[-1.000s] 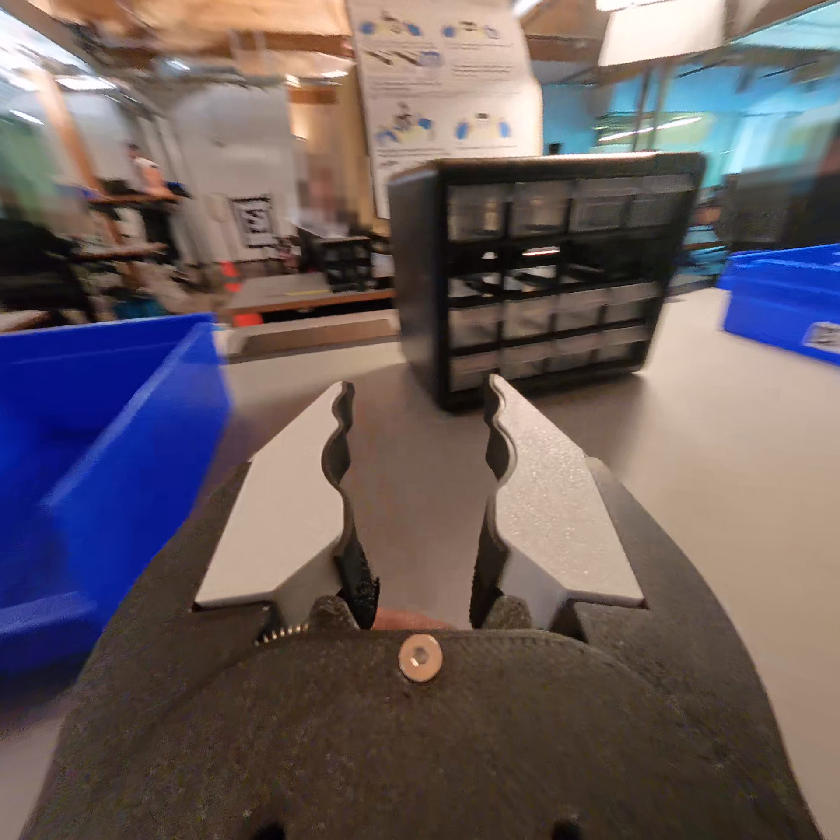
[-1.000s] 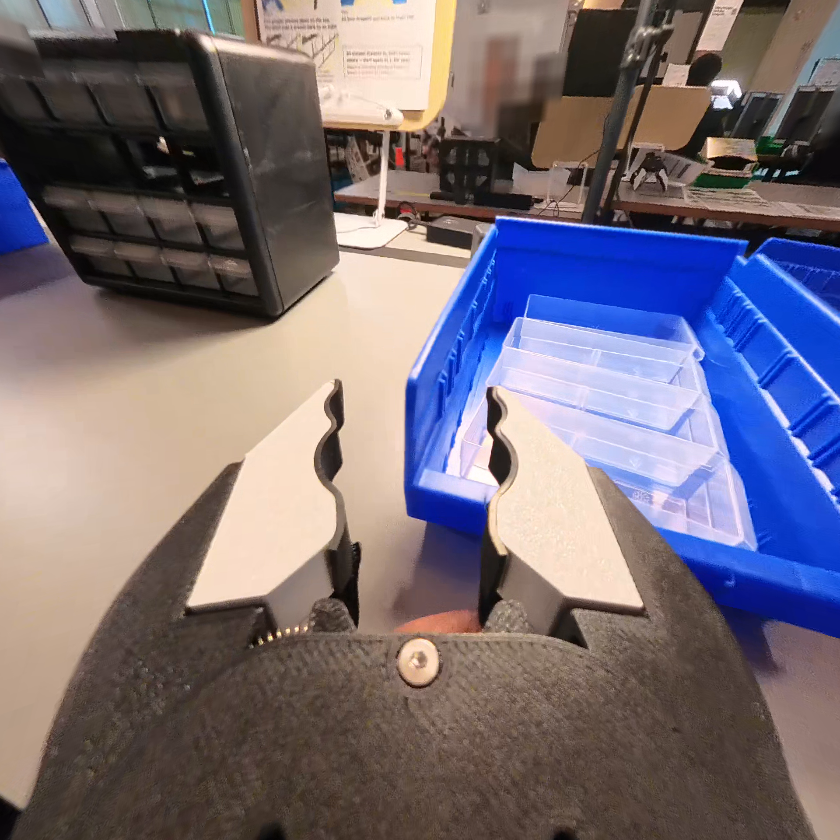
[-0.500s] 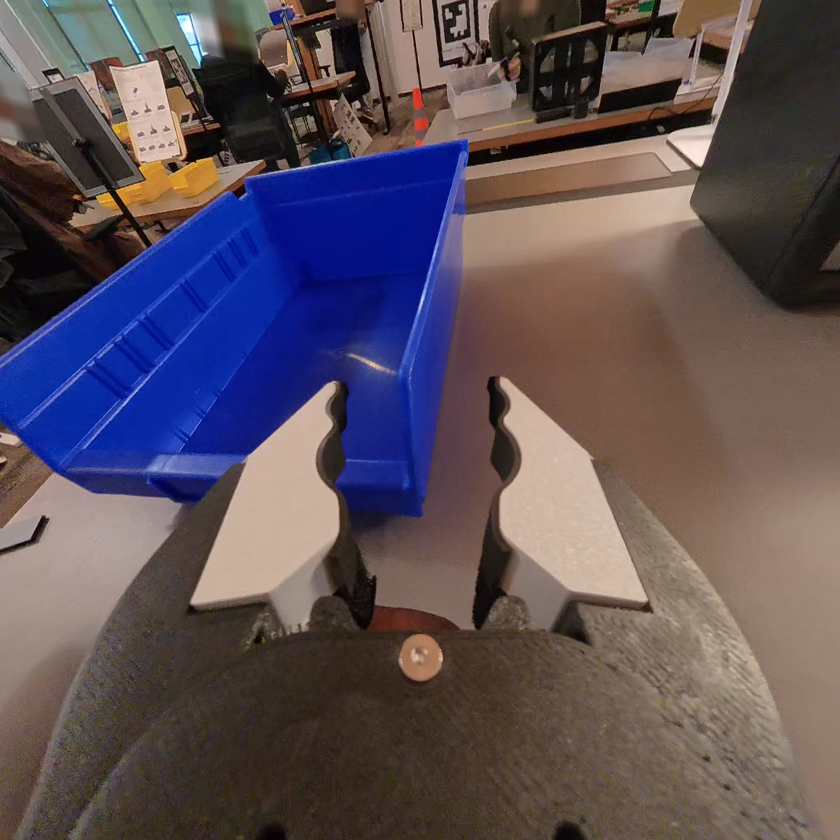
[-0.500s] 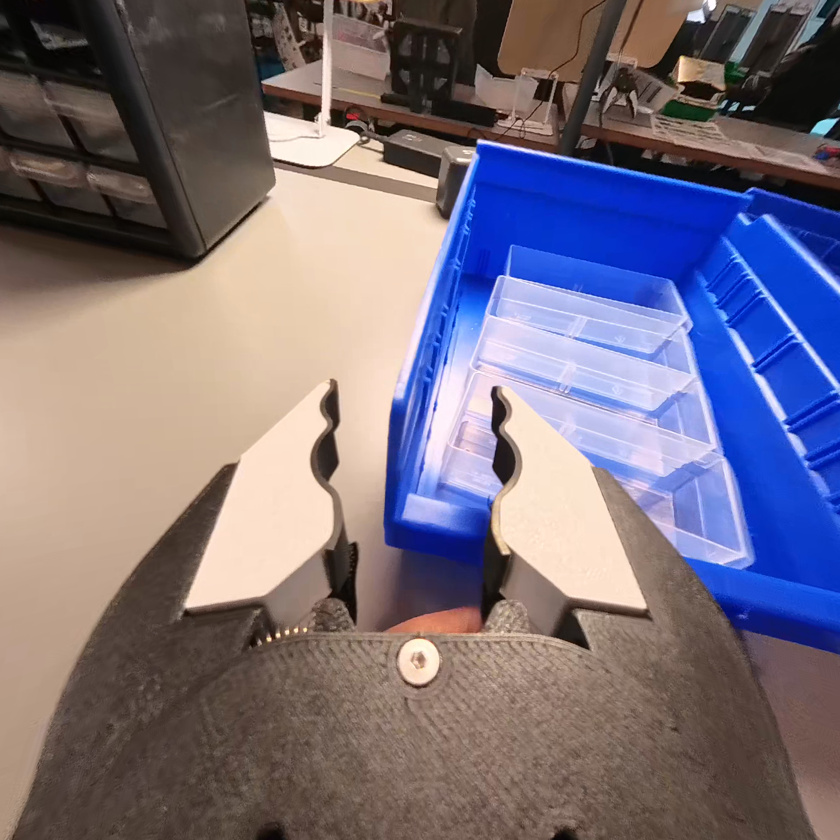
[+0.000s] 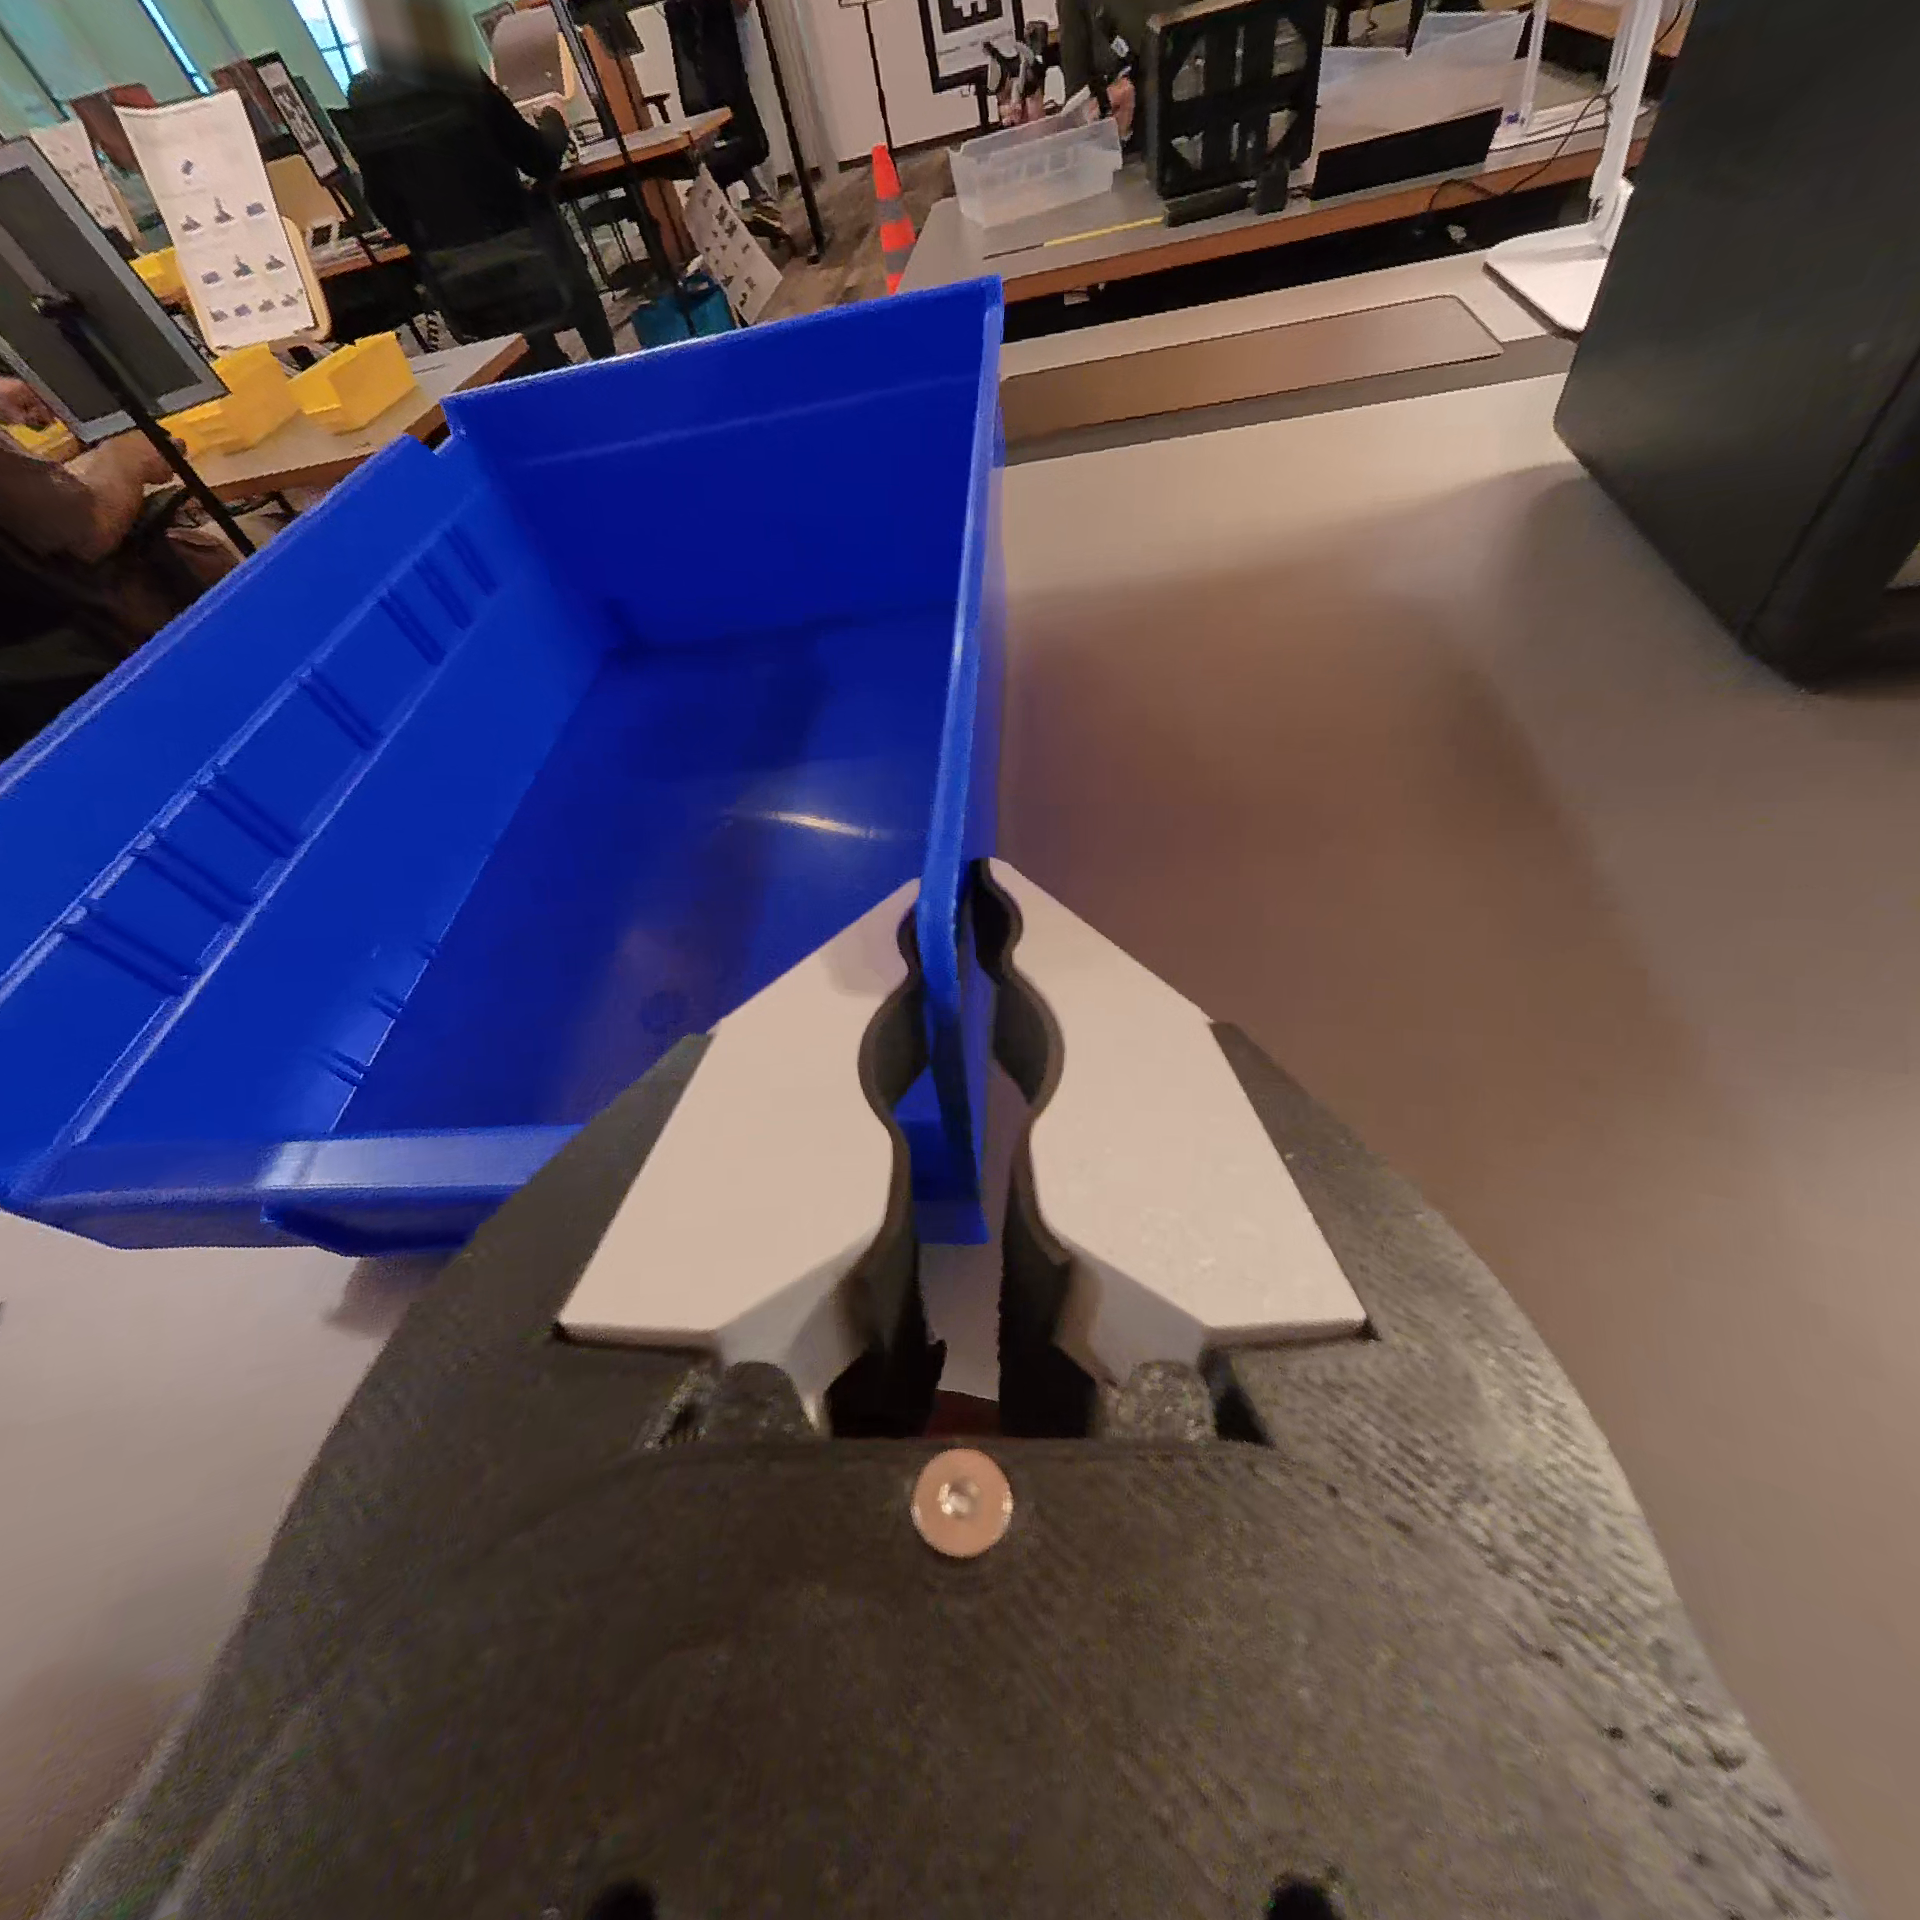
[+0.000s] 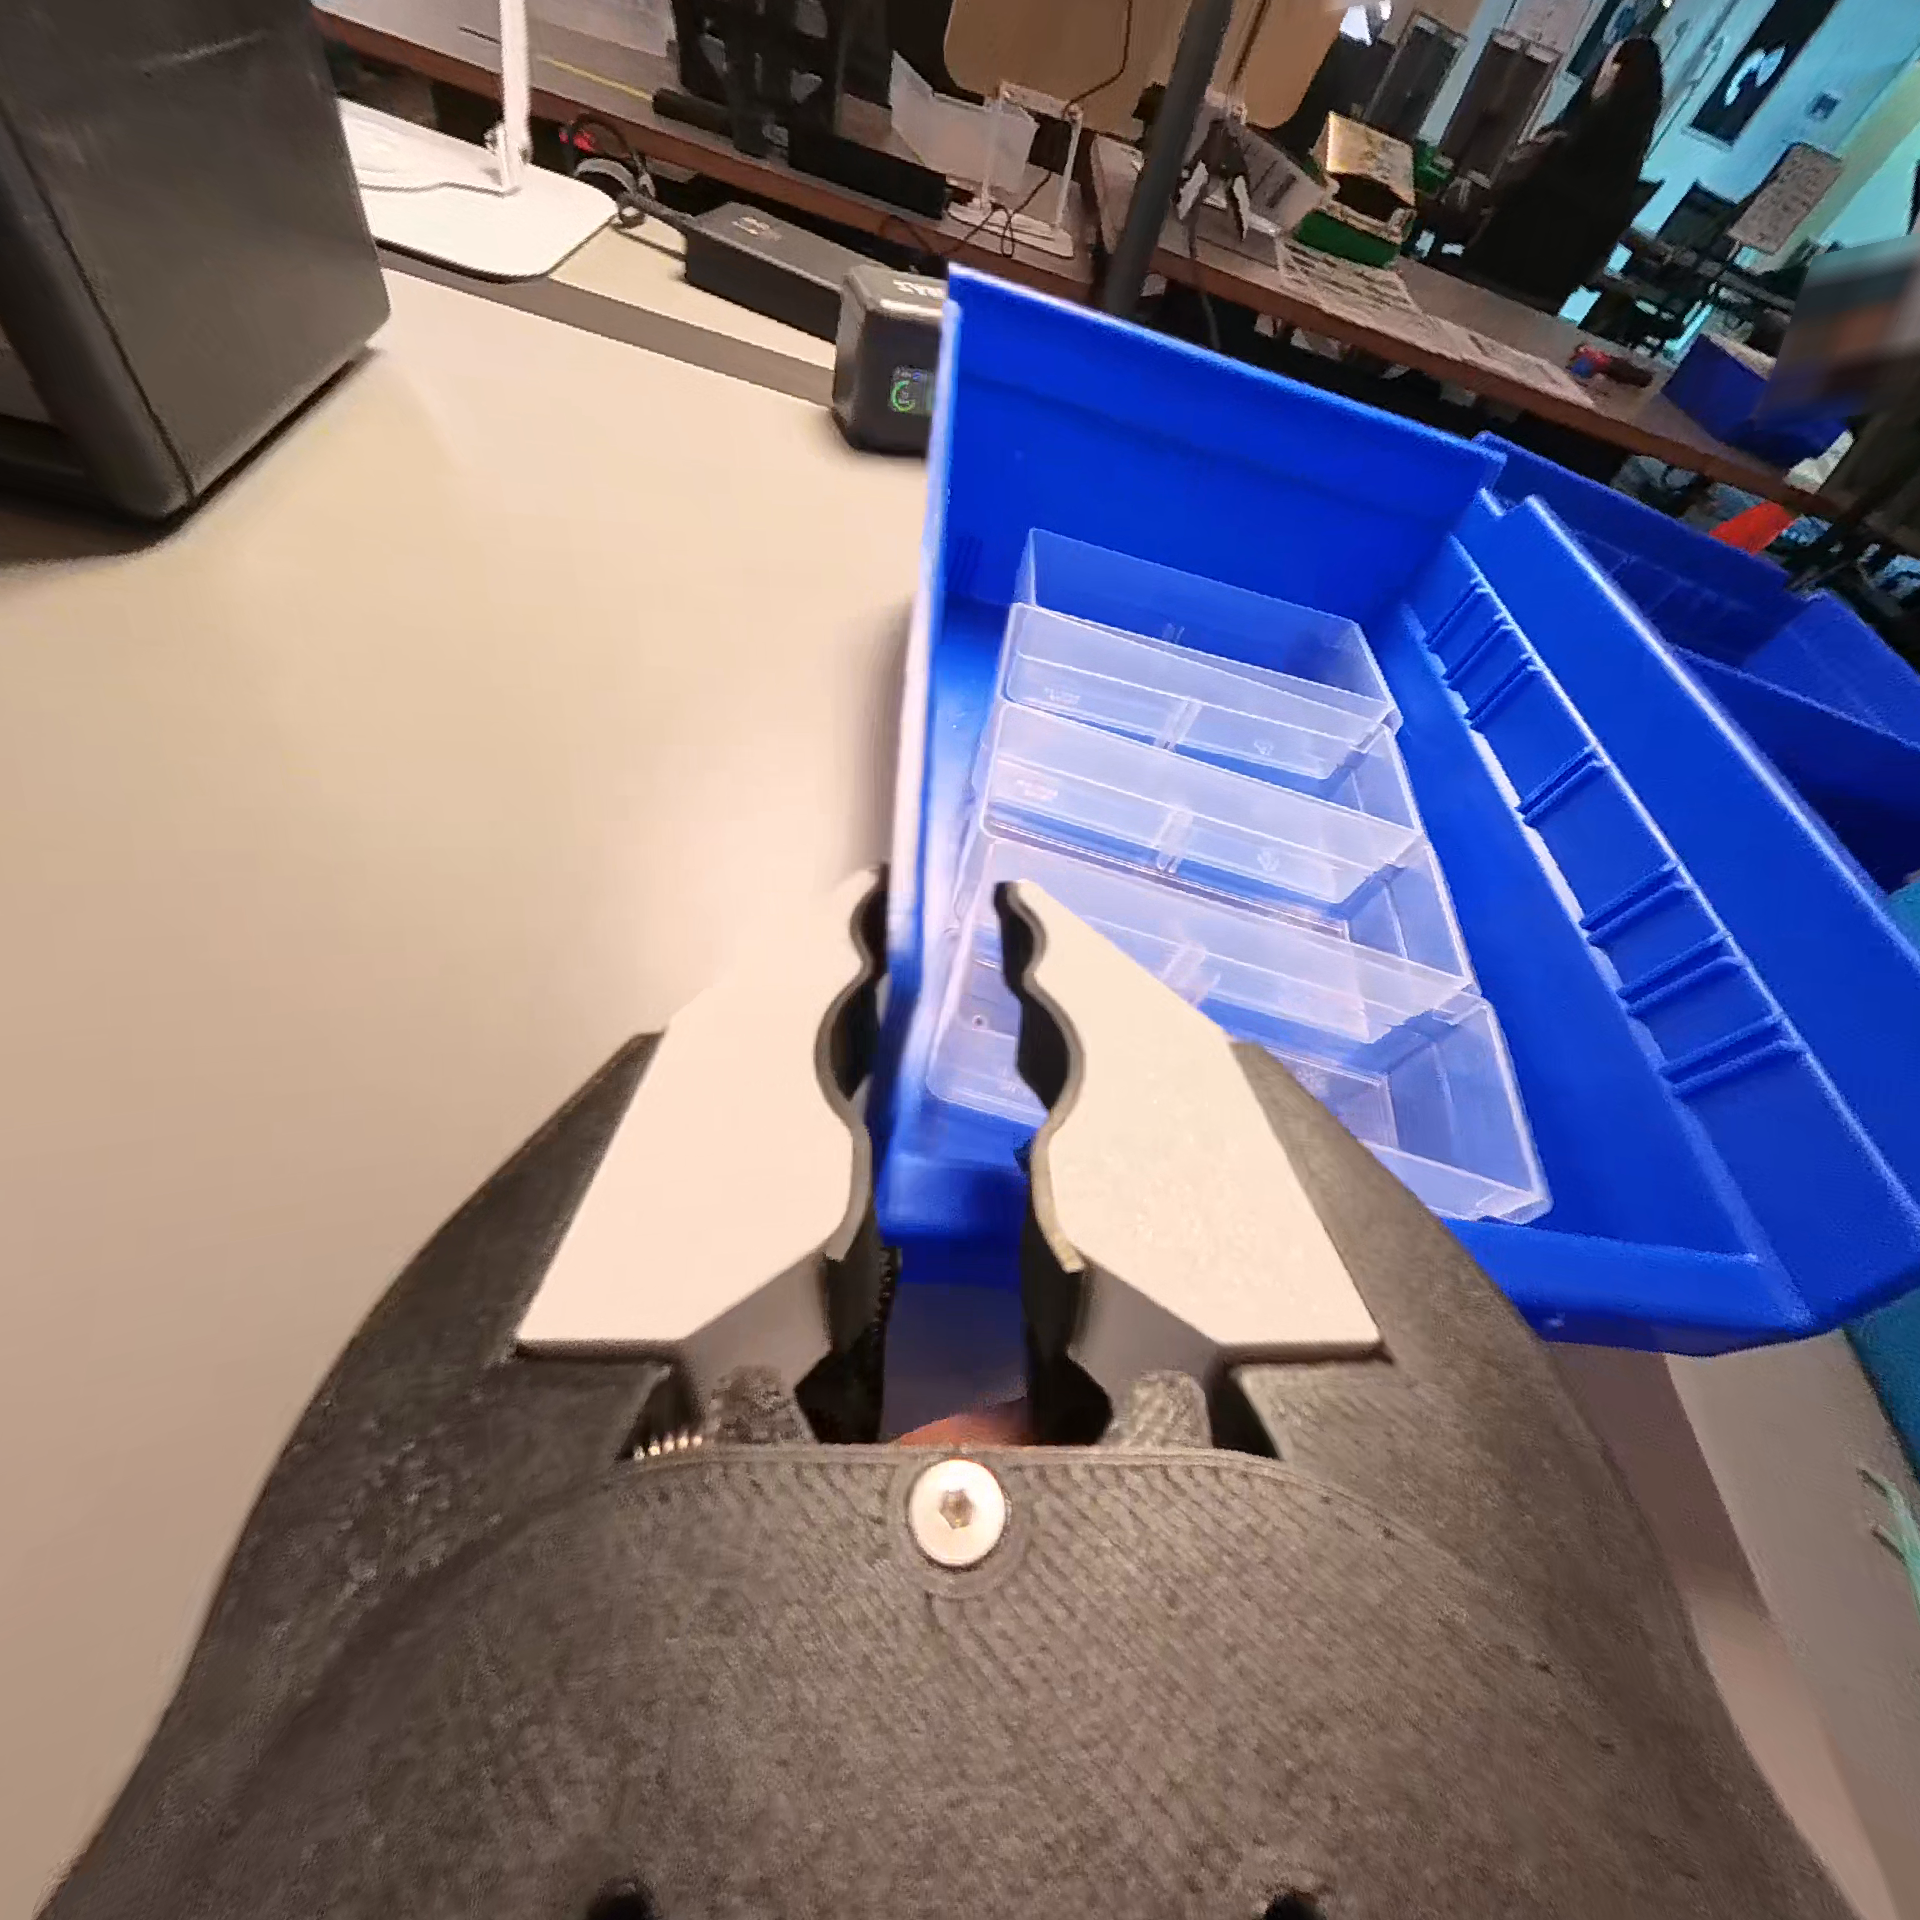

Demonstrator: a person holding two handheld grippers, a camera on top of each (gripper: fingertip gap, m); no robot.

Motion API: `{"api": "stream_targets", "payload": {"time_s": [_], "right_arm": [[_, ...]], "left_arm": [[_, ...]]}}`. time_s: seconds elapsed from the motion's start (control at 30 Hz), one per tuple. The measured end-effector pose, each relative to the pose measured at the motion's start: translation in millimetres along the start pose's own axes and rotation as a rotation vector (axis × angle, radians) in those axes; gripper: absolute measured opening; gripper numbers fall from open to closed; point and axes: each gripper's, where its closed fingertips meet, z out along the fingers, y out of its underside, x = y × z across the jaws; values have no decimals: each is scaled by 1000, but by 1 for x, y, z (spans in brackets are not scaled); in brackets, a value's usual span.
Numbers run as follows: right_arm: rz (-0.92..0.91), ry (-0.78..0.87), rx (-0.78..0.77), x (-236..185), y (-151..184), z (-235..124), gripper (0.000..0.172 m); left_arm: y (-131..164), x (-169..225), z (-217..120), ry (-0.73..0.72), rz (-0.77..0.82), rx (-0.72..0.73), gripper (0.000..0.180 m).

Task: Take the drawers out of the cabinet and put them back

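In the left wrist view my left gripper [image 5: 961, 894] is shut on the right side wall of an empty blue bin [image 5: 623, 831], near its front corner. The black drawer cabinet [image 5: 1766, 364] stands at the far right. In the right wrist view my right gripper [image 6: 940, 894] straddles the left wall of another blue bin [image 6: 1195, 457] that holds several clear plastic drawers [image 6: 1195, 831]. Its left finger [image 6: 748, 1091] lies against the wall's outside. Its right finger [image 6: 1143, 1091] is inside the bin with a gap to the wall. The cabinet's side [image 6: 156, 260] shows at the top left.
A second blue bin [image 6: 1766, 727] sits right of the drawer bin. A black power unit [image 6: 888, 374] and a white lamp base [image 6: 488, 218] stand on the grey table [image 6: 416, 727] behind it. Other tables and people are in the background.
My left gripper moved onto the empty bin's right wall and shut on it. My right gripper moved forward over the drawer bin's left wall and its jaws narrowed around it.
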Motion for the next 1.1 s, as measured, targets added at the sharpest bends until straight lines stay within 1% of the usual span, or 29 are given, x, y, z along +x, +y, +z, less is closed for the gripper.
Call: {"api": "stream_targets", "payload": {"time_s": [0.07,0.2,0.4,0.6,0.67,0.77,0.97,1.1], "right_arm": [[-20,-13,8,-6,0,-4,6],[-10,-42,22,-7,7,-20,6],[-52,-135,80,-15,20,-62,6],[-100,-260,132,-40,30,-109,7],[-138,-319,161,-50,32,-123,6],[-180,-450,228,-66,35,-145,6],[-225,-715,272,-101,39,-181,6],[-246,-839,280,-126,37,-195,5]], "left_arm": [[0,3,-3,17,-2,4,3],[3,17,-20,70,20,12,3],[11,40,-73,187,53,62,2],[9,65,-134,392,58,123,2],[6,75,-156,478,80,155,2],[1,87,-189,634,100,240,2],[-16,99,-247,927,-29,374,1],[-22,114,-273,1006,4,411,1]]}}
